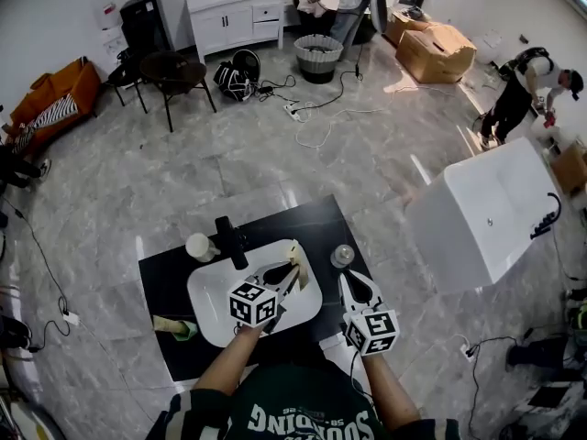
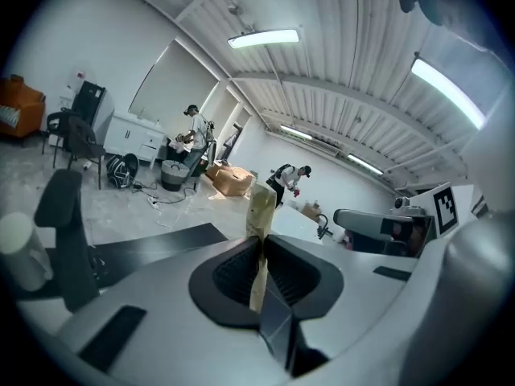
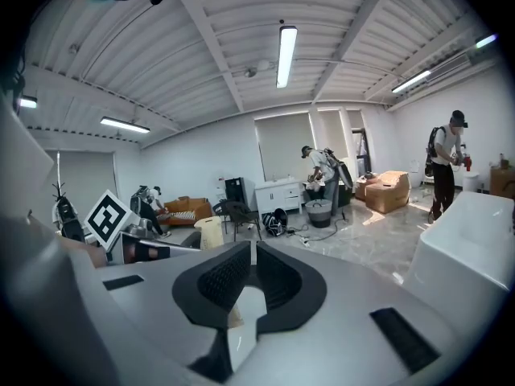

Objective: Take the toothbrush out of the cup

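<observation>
My left gripper (image 1: 282, 280) hangs over the white sink basin (image 1: 211, 301) and is shut on a beige toothbrush (image 1: 296, 266). In the left gripper view the toothbrush (image 2: 260, 207) stands upright between the pads (image 2: 233, 272), its head above the jaw tips. A white cup (image 1: 198, 246) stands left of the black faucet (image 1: 232, 241), and a clear cup (image 1: 342, 256) stands right of the basin. My right gripper (image 1: 359, 290) hovers over the counter's right side, near the clear cup, jaws together with nothing in them. In the right gripper view, the toothbrush (image 3: 211, 233) shows at the left.
The black countertop (image 1: 312, 223) carries the basin, and a beige and green item (image 1: 174, 326) lies at its left front. A white bathtub (image 1: 495, 214) stands to the right. People, boxes, chairs and cables fill the far floor.
</observation>
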Available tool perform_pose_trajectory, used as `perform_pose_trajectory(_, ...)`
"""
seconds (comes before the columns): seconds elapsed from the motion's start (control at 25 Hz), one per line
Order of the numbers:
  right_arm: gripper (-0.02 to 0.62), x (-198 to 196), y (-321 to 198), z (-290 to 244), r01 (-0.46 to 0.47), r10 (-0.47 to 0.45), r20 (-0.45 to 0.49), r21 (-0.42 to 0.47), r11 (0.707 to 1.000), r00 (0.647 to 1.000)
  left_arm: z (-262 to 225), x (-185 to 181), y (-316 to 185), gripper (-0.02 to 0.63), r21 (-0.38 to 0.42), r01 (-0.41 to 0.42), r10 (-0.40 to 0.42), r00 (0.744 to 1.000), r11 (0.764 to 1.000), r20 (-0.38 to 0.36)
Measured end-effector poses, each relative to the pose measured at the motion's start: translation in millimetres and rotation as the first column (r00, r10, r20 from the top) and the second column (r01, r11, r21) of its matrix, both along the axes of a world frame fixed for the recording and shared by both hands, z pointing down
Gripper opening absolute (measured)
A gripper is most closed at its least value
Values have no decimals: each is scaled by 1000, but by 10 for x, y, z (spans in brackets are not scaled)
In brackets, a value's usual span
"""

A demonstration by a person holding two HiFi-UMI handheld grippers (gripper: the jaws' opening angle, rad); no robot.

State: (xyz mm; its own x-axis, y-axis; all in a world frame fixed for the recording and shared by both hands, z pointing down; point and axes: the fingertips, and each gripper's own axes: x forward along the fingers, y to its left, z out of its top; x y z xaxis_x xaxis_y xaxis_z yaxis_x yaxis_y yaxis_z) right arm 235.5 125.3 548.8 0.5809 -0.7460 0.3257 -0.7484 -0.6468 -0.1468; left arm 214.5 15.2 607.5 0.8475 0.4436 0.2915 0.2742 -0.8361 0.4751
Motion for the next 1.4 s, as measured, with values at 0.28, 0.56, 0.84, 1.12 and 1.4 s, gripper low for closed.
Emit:
perform_pose_trajectory(0.28, 41, 8, 277, 52, -65, 65, 3, -14, 998, 998, 273, 112, 451, 41, -233, -85, 101, 993, 969, 59)
perform_pose_trajectory(0.56, 41, 26, 516, 80, -114, 114, 14, -34, 993, 993, 629, 194, 804, 41, -348, -95, 148, 980, 933, 129)
perform_pose_trajectory(0.84, 43, 57, 683, 127, -142, 143, 25, -48, 989, 989, 996, 152, 1100, 41, -369, -123, 211, 955, 921, 210)
perform_pose_trajectory(1.12, 41, 115, 783, 194, -166, 169, 36, -62, 984, 985, 1347, 172, 1209, 41, -361, -107, 223, 929, 926, 296)
perform_pose_trajectory(1.4, 41, 140, 877, 286, -179, 183, 47, -79, 981, 982, 1704, 252, 1218, 41, -306, -74, 201, 890, 949, 409)
